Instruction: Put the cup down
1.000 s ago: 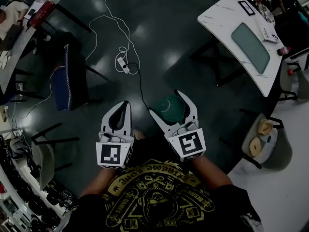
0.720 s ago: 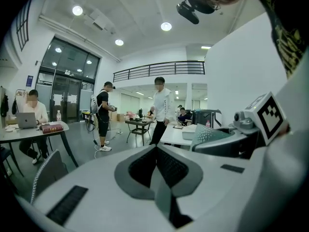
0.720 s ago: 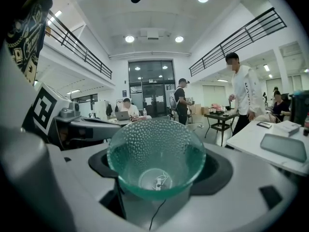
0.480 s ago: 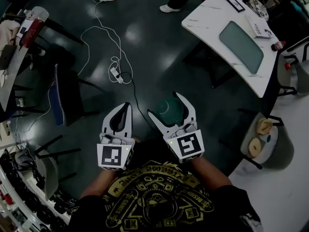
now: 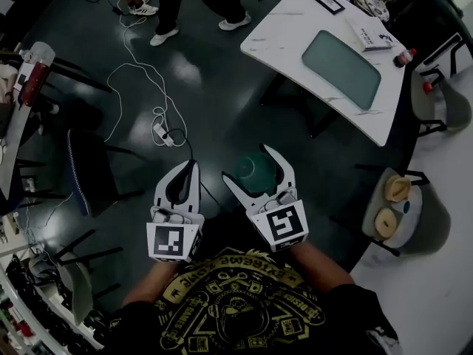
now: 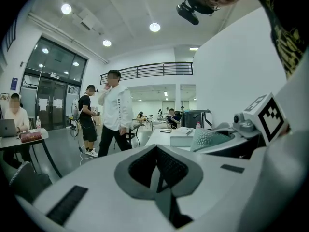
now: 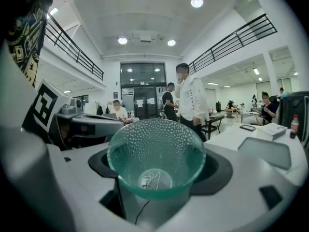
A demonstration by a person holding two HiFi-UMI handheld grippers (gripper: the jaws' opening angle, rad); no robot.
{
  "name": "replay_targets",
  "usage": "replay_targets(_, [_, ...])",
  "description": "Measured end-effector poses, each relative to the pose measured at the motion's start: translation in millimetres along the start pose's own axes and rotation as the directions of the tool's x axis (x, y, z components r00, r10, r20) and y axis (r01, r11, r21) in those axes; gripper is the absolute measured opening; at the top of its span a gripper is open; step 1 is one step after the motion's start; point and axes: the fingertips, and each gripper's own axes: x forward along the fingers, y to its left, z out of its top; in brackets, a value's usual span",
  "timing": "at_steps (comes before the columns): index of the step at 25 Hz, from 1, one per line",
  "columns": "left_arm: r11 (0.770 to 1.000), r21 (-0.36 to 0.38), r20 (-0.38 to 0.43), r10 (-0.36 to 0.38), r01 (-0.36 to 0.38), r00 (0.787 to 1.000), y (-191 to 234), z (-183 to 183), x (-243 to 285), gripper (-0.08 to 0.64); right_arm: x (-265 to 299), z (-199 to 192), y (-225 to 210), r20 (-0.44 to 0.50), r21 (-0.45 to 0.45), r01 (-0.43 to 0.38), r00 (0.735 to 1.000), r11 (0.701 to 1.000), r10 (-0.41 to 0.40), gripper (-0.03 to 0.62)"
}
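Cup [image 5: 256,173] is hanging over the dark floor [image 5: 222,87], clamped in the right gripper [image 5: 250,168], with its long axis running along the jaws and its mouth facing back toward that gripper's camera. The white bench [image 5: 281,28] is lying ahead and rightward, well apart. The left gripper [image 5: 186,168] is idling alongside, jaws pressed together on nothing.

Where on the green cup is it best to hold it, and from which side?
Probably the cup is best held by its outer wall, below the wide rim, pinched from two opposite sides, as the right gripper seems to do. The wall tapers to a narrow base, so the wider rim should resist slipping through.
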Motion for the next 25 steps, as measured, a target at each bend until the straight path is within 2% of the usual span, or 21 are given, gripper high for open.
replay_targets(12, [0.997, 0.021, -0.004, -0.07, 0.07, 0.998, -48, 4, 29, 0.011, -31, -3, -43, 0.012, 0.026, 0.056, 0.998, 0.998, -0.056, 0.399])
replay_targets(25, [0.983, 0.034, -0.003, -0.181, 0.181, 0.984, -77, 3, 61, 0.011, -46, -14, -78, 0.0, 0.058, 0.166, 0.986, 0.985, -0.166, 0.399])
